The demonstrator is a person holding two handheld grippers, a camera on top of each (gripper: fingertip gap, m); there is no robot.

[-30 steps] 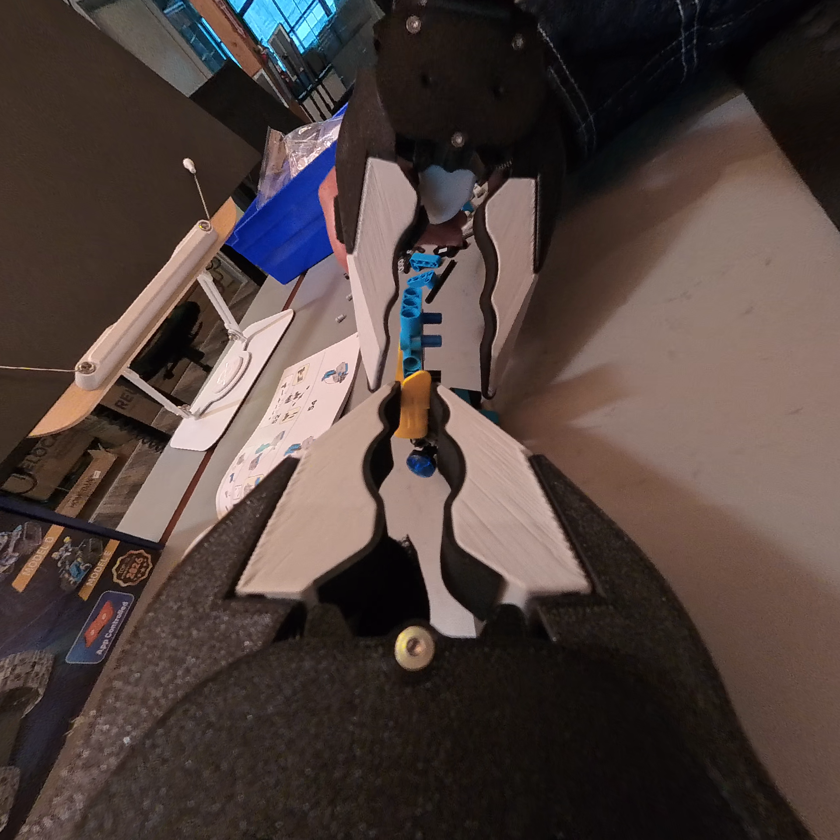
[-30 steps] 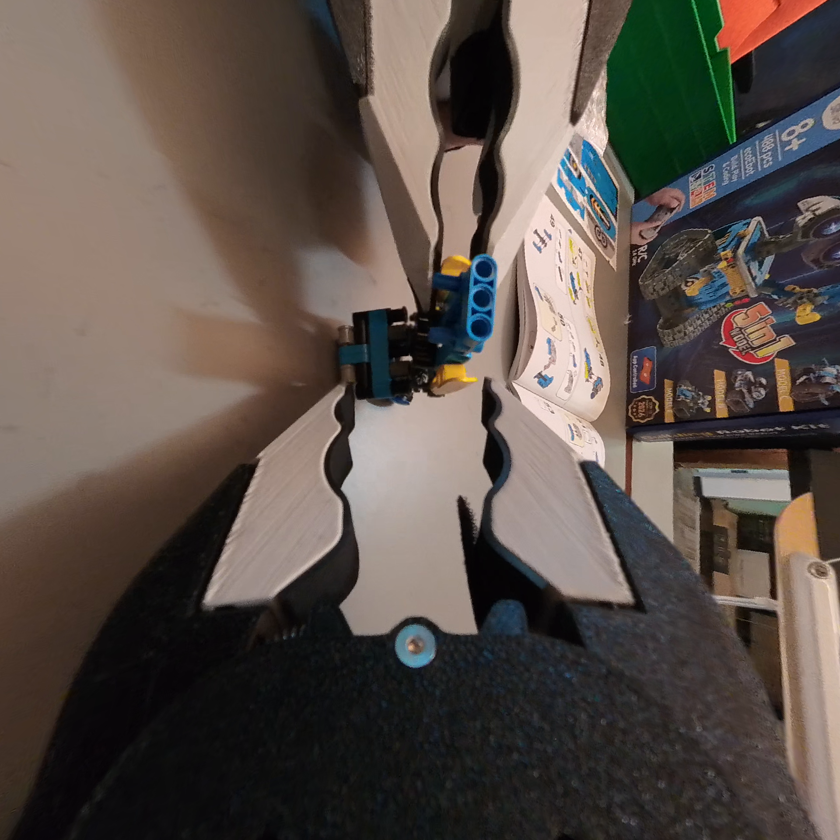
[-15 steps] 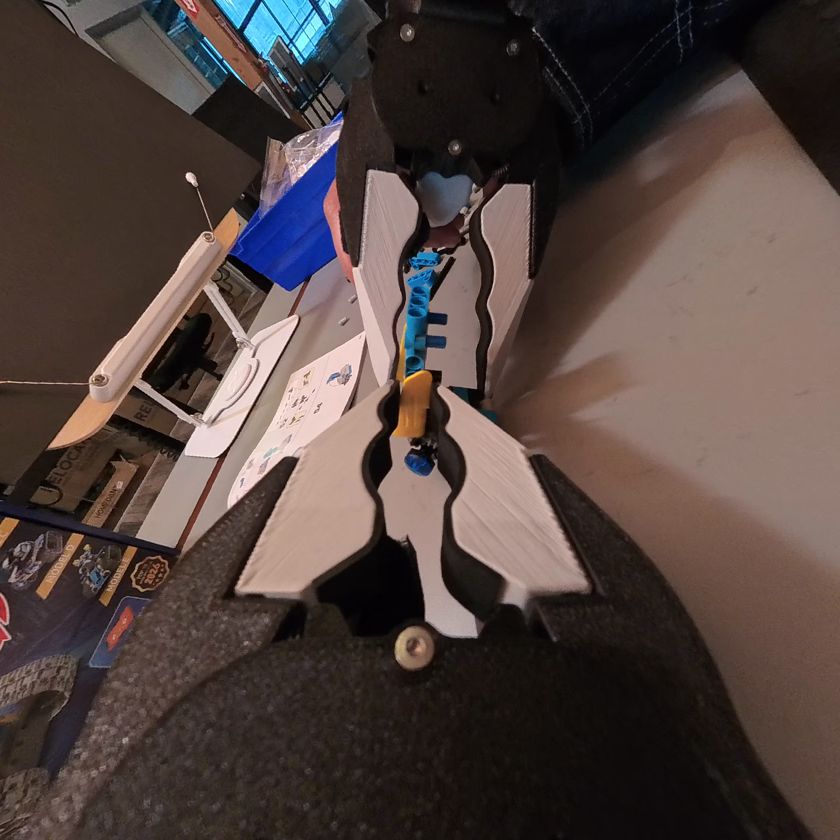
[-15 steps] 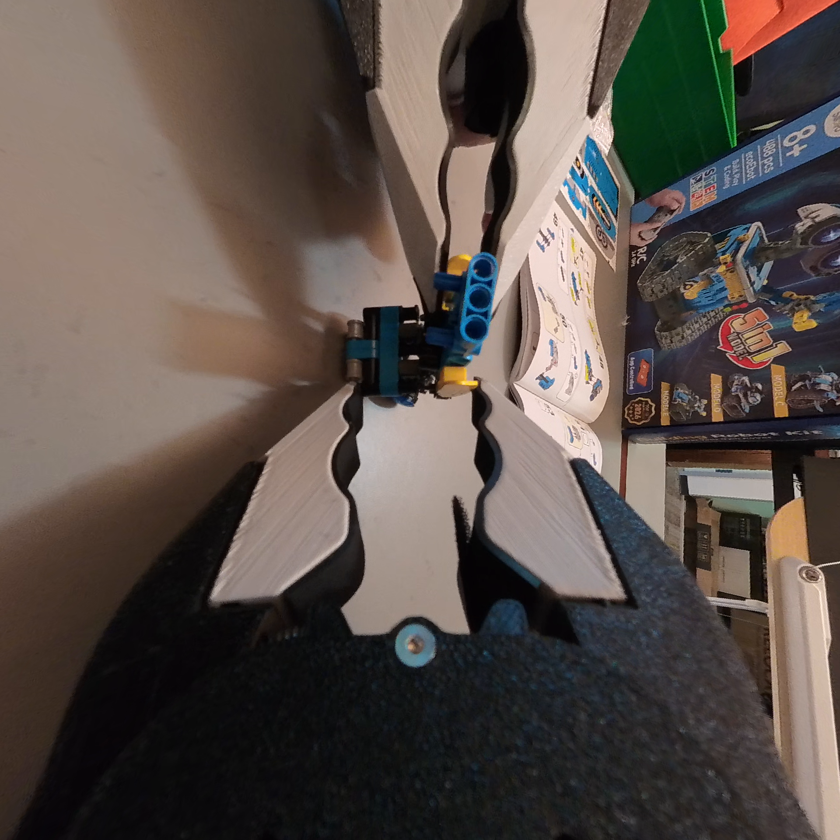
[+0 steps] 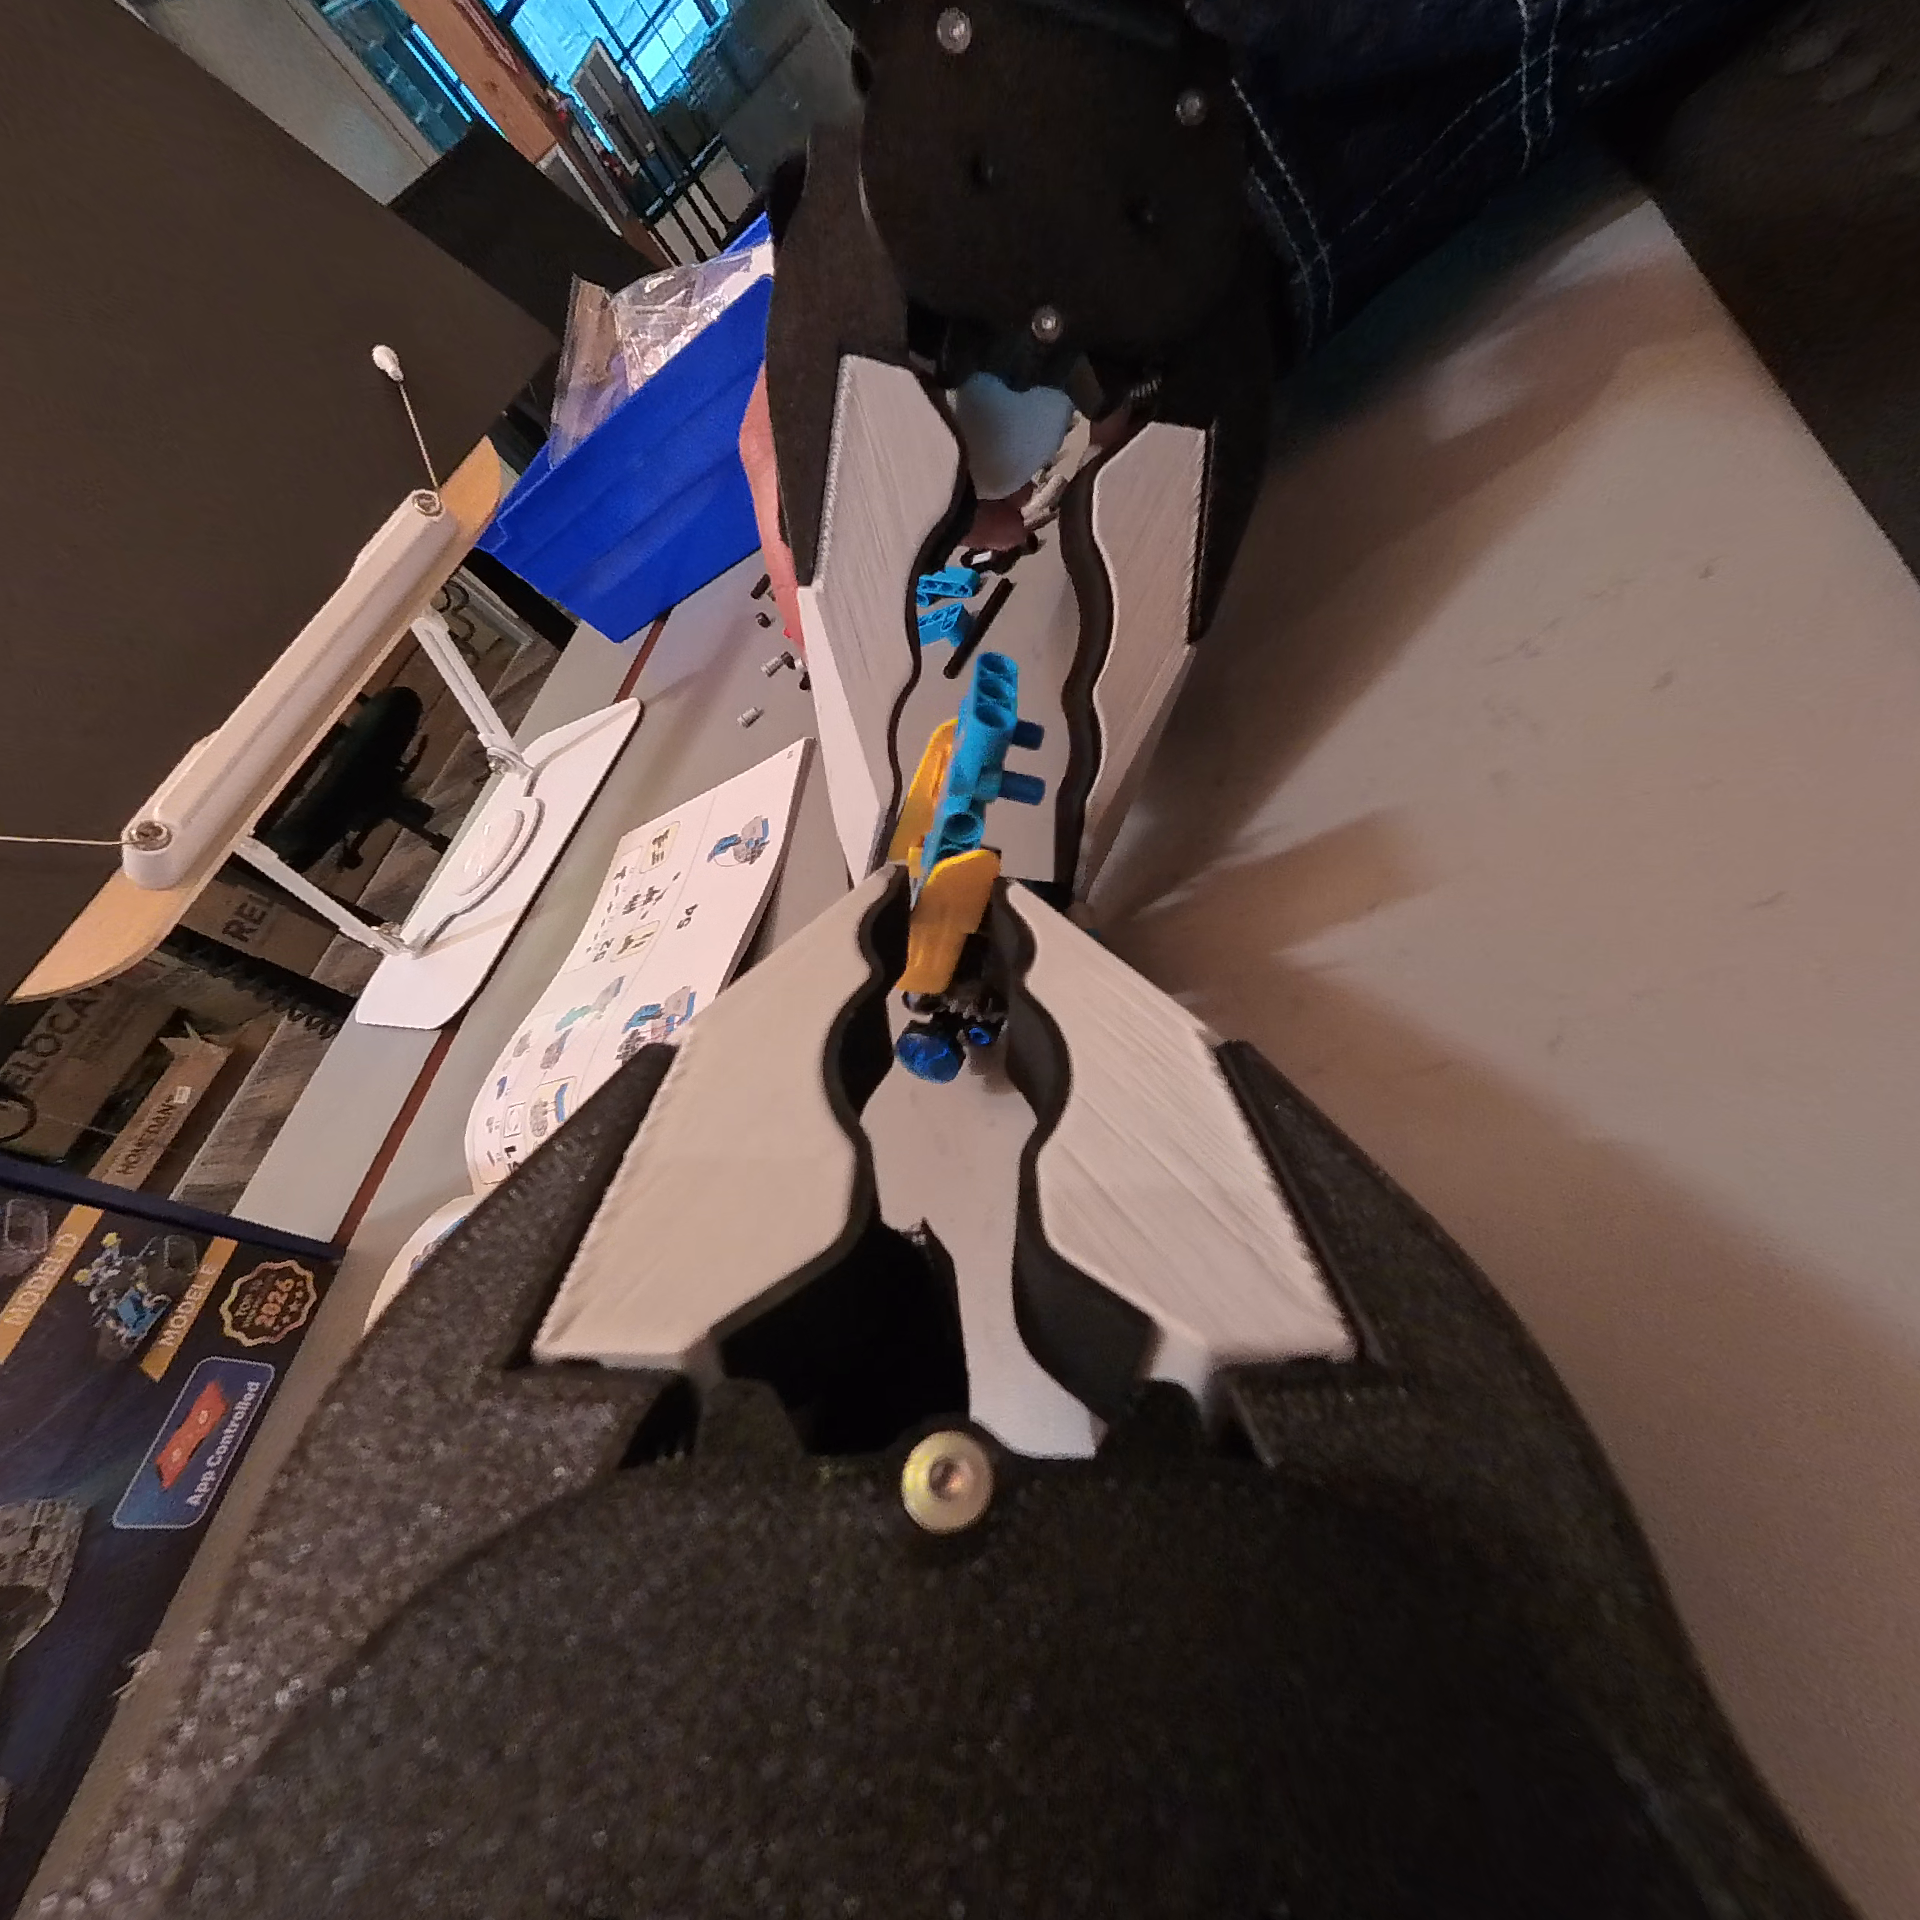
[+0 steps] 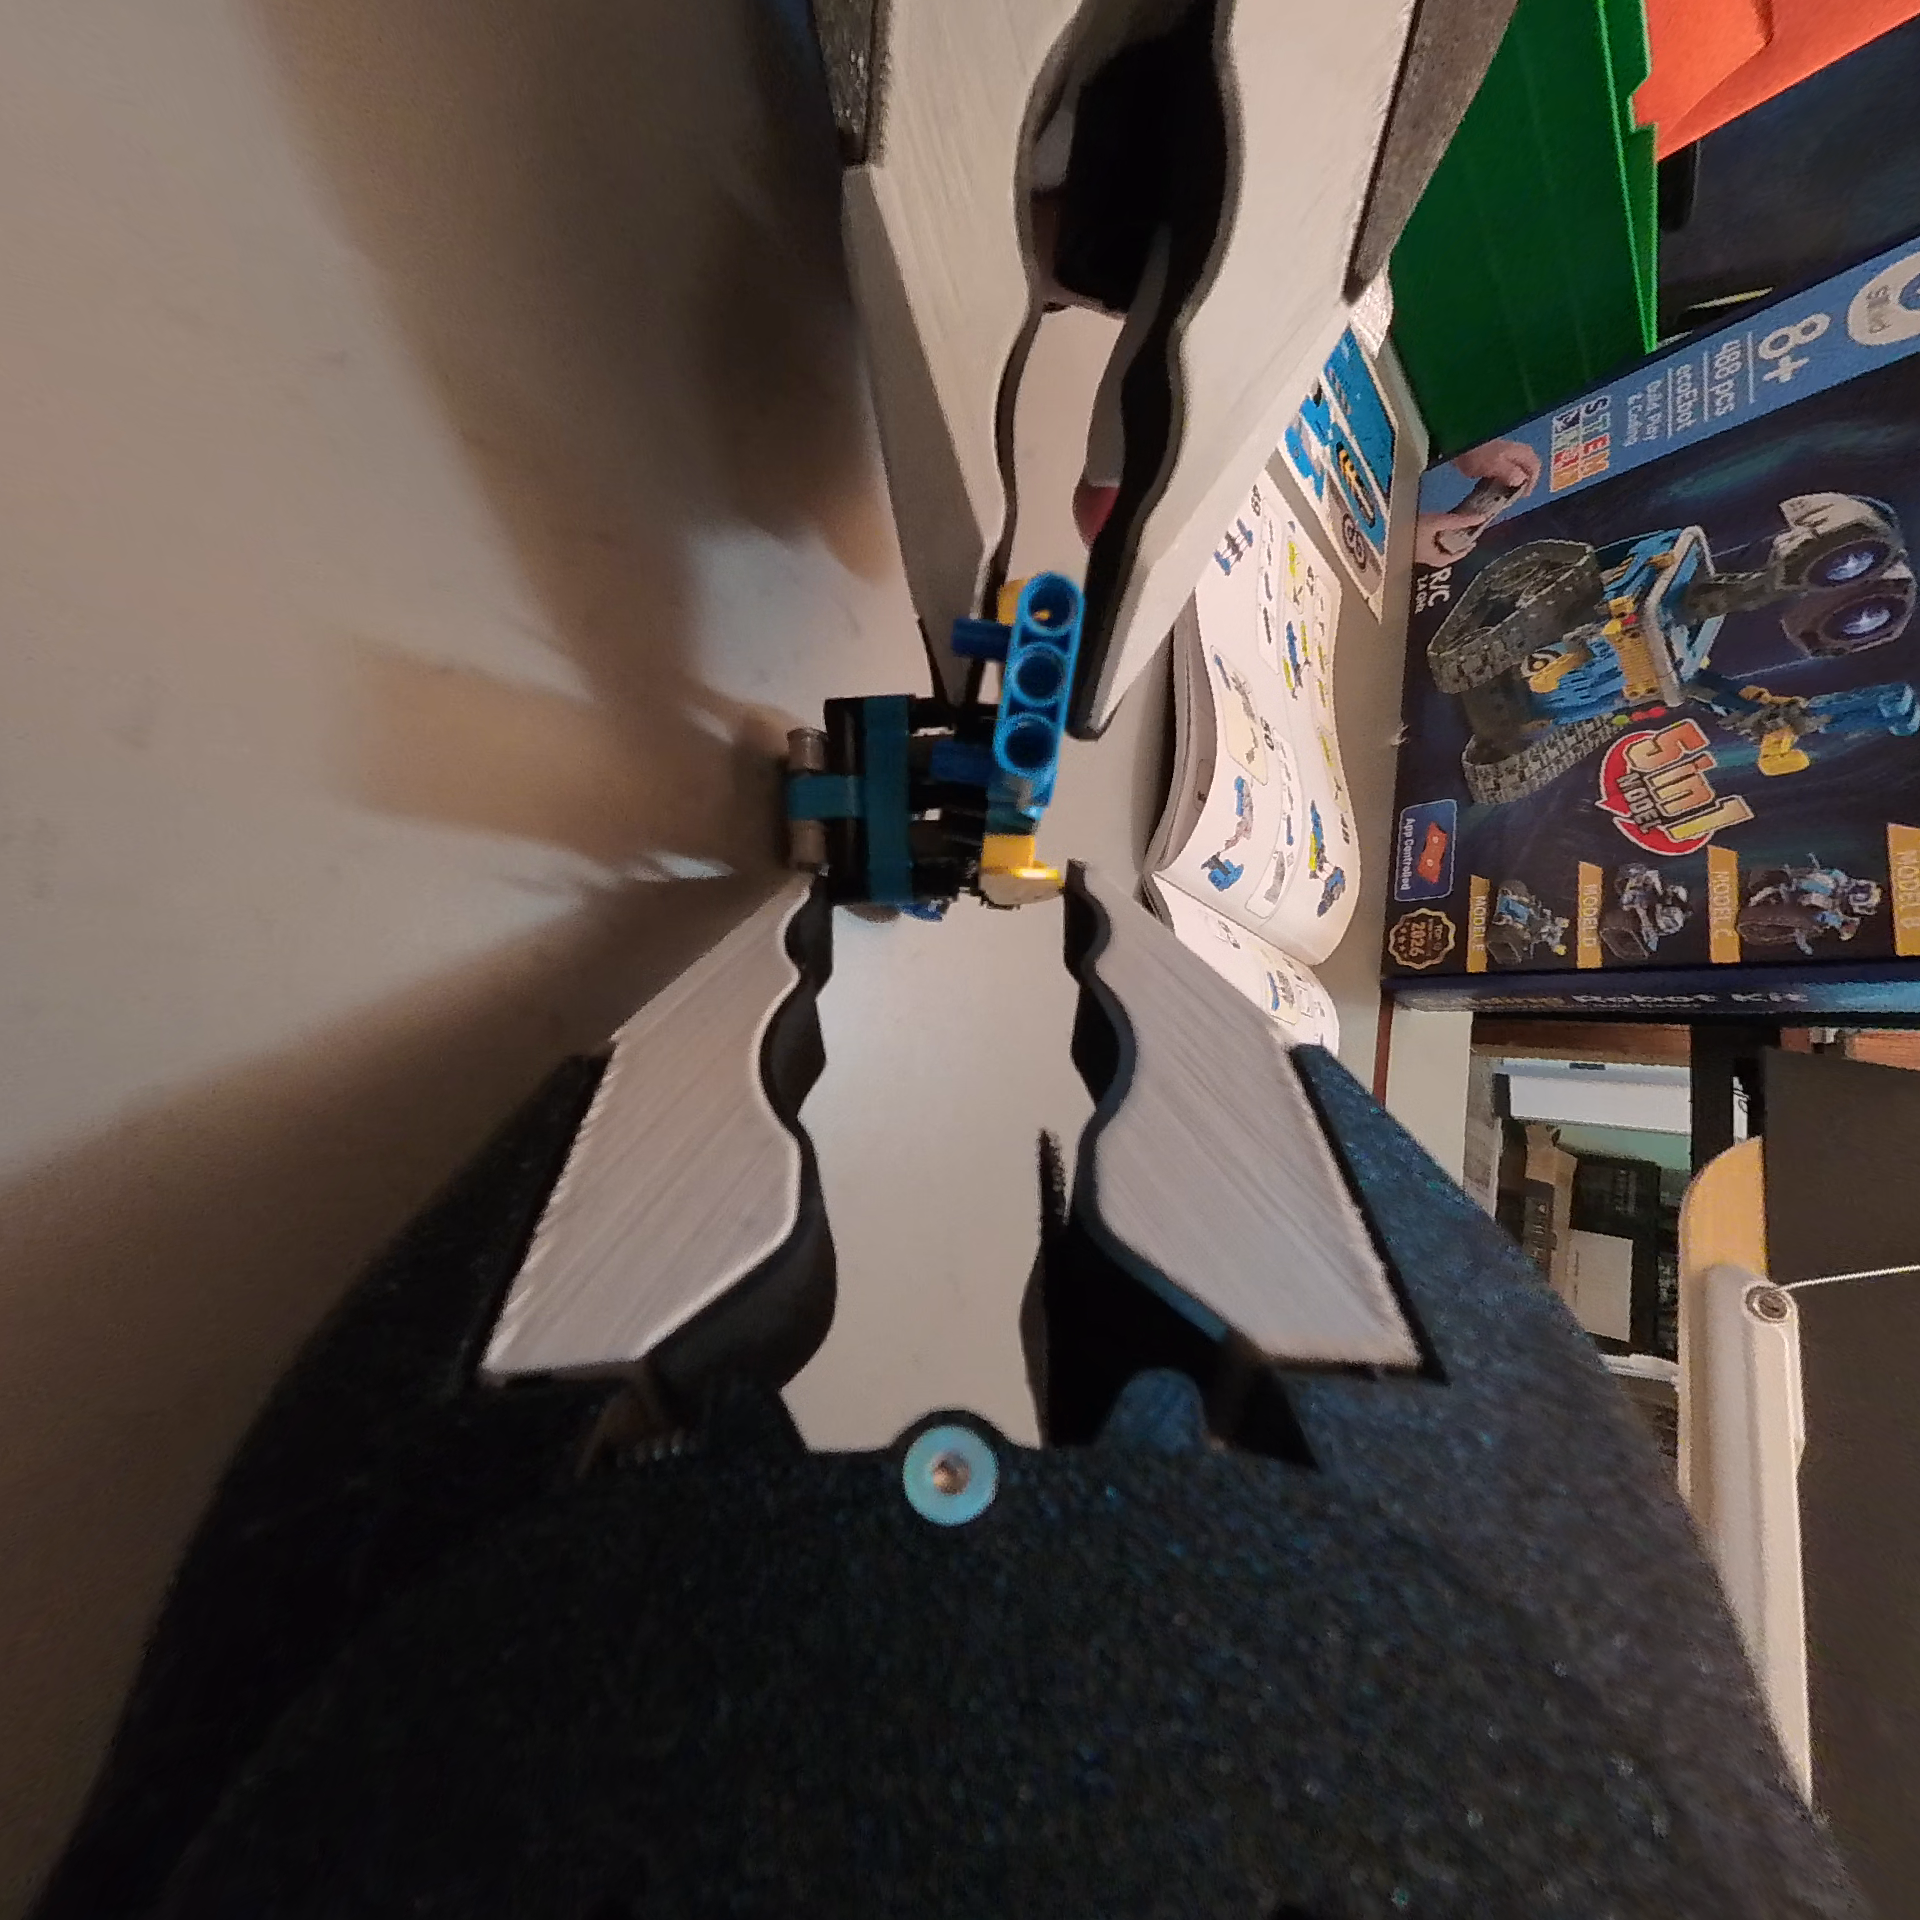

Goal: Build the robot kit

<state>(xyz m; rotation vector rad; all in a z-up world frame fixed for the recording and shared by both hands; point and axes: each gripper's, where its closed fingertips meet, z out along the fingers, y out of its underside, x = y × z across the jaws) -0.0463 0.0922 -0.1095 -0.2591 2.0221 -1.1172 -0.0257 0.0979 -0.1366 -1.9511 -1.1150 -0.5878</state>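
Blue-yellow brick assembly (image 5: 951,914) pinched by left hand-held gripper (image 5: 943,904), right hand-held gripper (image 6: 940,894) agape

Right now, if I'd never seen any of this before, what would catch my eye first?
Probably the small brick assembly of blue, yellow and black pieces, pinched at one end by the left gripper while the open right gripper faces it tip to tip. Beside them on the pale table lies an open instruction booklet, and past it a dark toy box picturing a tracked robot.
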